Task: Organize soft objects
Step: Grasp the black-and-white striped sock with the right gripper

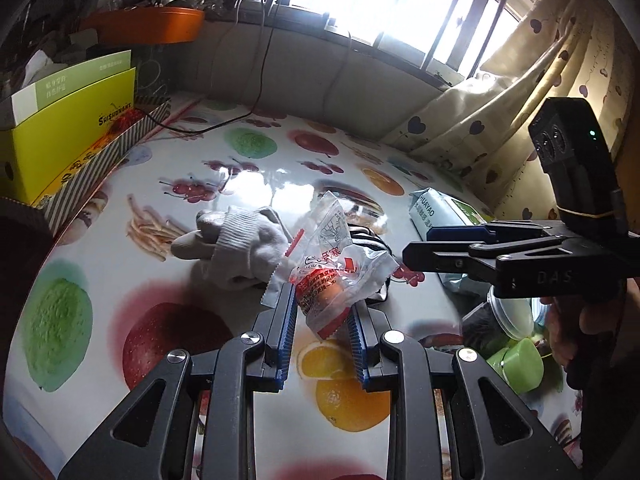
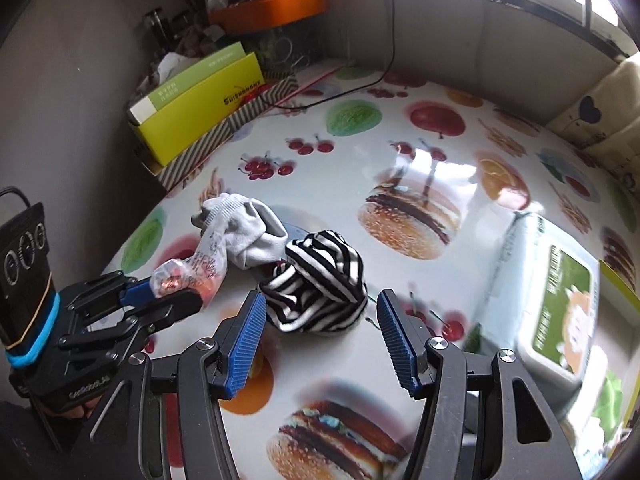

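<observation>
- We are clenching our left gripper (image 1: 322,312) on a crinkled clear snack packet (image 1: 332,272), lifted just beside the white sock (image 2: 248,232).
- We are hovering our right gripper (image 2: 320,332), jaws apart and holding nothing, over the striped cloth (image 2: 320,284).
- The striped cloth is lying against the white sock on the fruit-print tablecloth (image 2: 400,140); the wipes pack (image 2: 552,292) is sitting well apart from it.
</observation>
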